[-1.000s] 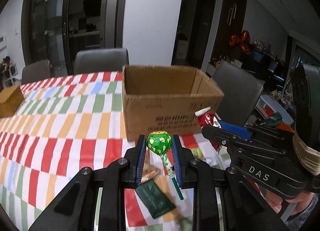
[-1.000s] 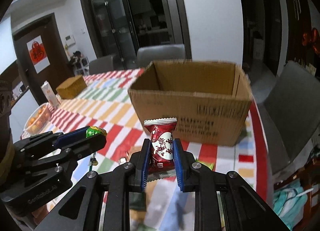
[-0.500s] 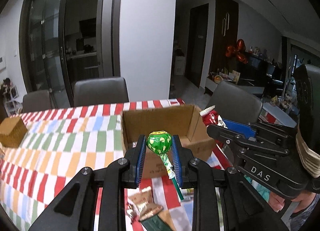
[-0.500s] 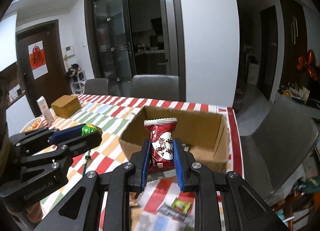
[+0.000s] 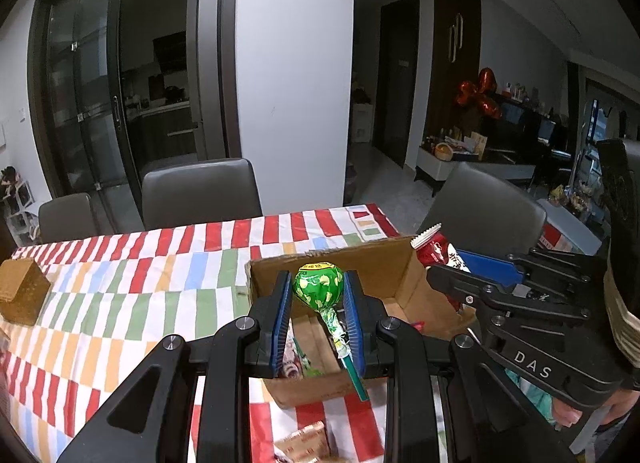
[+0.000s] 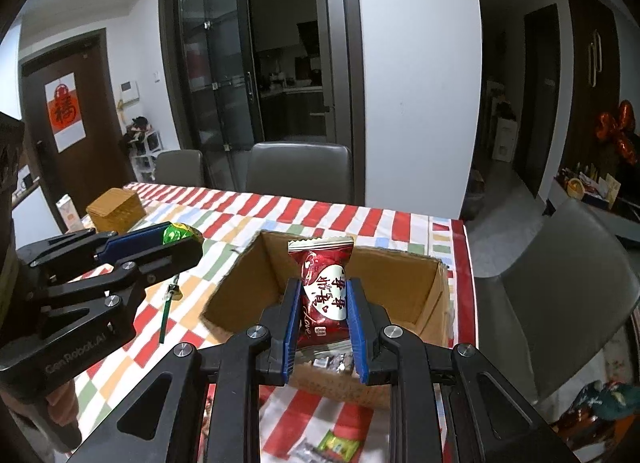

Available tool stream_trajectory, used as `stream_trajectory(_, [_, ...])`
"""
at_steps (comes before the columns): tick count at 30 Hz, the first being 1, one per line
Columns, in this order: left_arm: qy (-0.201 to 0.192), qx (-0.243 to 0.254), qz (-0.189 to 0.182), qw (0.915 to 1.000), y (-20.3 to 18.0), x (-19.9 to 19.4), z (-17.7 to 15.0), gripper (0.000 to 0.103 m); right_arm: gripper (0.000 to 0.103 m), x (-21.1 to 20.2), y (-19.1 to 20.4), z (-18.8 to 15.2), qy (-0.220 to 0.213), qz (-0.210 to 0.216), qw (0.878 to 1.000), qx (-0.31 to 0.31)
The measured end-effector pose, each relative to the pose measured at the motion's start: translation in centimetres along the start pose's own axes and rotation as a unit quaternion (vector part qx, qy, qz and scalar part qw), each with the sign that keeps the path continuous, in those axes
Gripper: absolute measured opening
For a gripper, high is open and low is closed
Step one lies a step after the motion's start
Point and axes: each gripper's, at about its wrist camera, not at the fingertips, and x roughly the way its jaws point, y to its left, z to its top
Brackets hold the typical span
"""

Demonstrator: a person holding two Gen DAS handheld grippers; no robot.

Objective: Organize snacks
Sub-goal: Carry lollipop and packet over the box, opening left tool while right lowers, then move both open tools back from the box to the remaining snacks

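Note:
My left gripper (image 5: 318,295) is shut on a green-wrapped lollipop (image 5: 319,288), whose stick hangs down past the pads. It hovers over the near edge of an open cardboard box (image 5: 394,275) that holds several wrapped snacks. My right gripper (image 6: 322,299) is shut on a red candy packet (image 6: 323,291) with a white label, above the same cardboard box (image 6: 436,295). In the right wrist view the left gripper (image 6: 176,241) shows at the left with the lollipop (image 6: 178,233). In the left wrist view the red packet (image 5: 436,249) shows at the right.
A striped tablecloth (image 5: 132,303) covers the table. A small woven box (image 5: 22,295) sits at the far left. Loose snacks lie in front of the cardboard box (image 6: 336,443). Grey chairs (image 5: 200,193) stand behind and to the right (image 6: 560,303). A carton (image 6: 68,215) stands far left.
Both grippers have risen and moved forward with their snacks. The box now appears lower in both views, and its inside with snacks has come into sight.

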Motion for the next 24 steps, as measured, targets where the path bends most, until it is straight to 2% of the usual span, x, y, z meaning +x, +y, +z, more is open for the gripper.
stream_trajectory(9, [0.035, 0.004, -0.002, 0.9994, 0.3, 4.5, 0.5, 0.026, 0.024, 3.6, -1.4, 0.2, 0.034, -0.011, 0.999, 0.003])
stream_trajectory(16, [0.057, 0.008, -0.005, 0.9983, 0.3, 6.2, 0.5, 0.027, 0.024, 5.2, -1.7, -0.2, 0.051, -0.016, 0.999, 0.002])
stream_trajectory(18, [0.055, 0.008, 0.011, 0.9984, 0.3, 5.9, 0.3, 0.041, 0.024, 5.5, -1.8, -0.1, 0.053, -0.019, 0.998, 0.002])
stream_trajectory(20, [0.05, 0.008, 0.023, 0.9985, 0.5, 5.5, 0.2, 0.045, 0.033, 5.4, -1.9, -0.2, 0.049, -0.028, 0.998, 0.005])
stream_trajectory(21, [0.048, 0.009, 0.026, 0.9984, 0.6, 5.1, 0.1, 0.045, 0.044, 5.2, -1.8, -0.1, 0.049, -0.032, 0.998, 0.007])
stream_trajectory(24, [0.043, 0.008, 0.032, 0.9985, 0.7, 3.8, -0.4, 0.049, 0.046, 4.3, -1.7, -0.5, 0.041, -0.045, 0.998, 0.006])
